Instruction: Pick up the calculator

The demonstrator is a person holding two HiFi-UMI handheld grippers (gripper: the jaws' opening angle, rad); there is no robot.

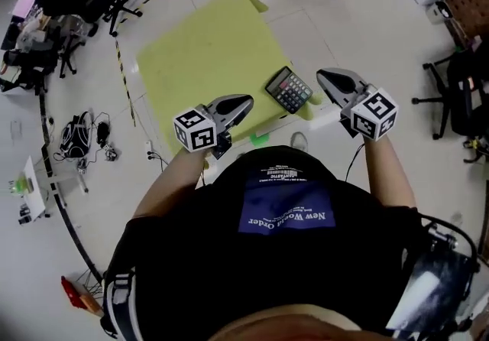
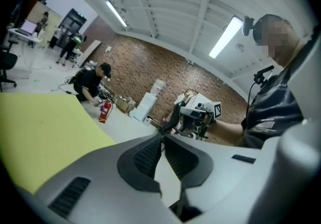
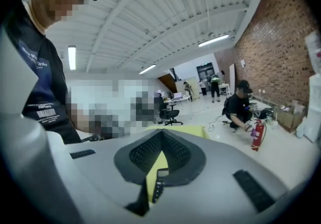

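— Where's the dark rectangular calculator [image 1: 289, 89]?
— Flat at the yellow-green bench's [image 1: 206, 49] near edge, between my left gripper [image 1: 246, 100] and right gripper [image 1: 321, 73], untouched.
— Jaws?
— Both pairs together, empty. My dark shirt [image 1: 286, 217] reads "New World Order".

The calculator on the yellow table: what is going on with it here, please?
A person holds the left gripper and the right gripper by the near edge of the yellow table. The calculator lies flat on it between them, touched by neither. Both grippers are shut and hold nothing.
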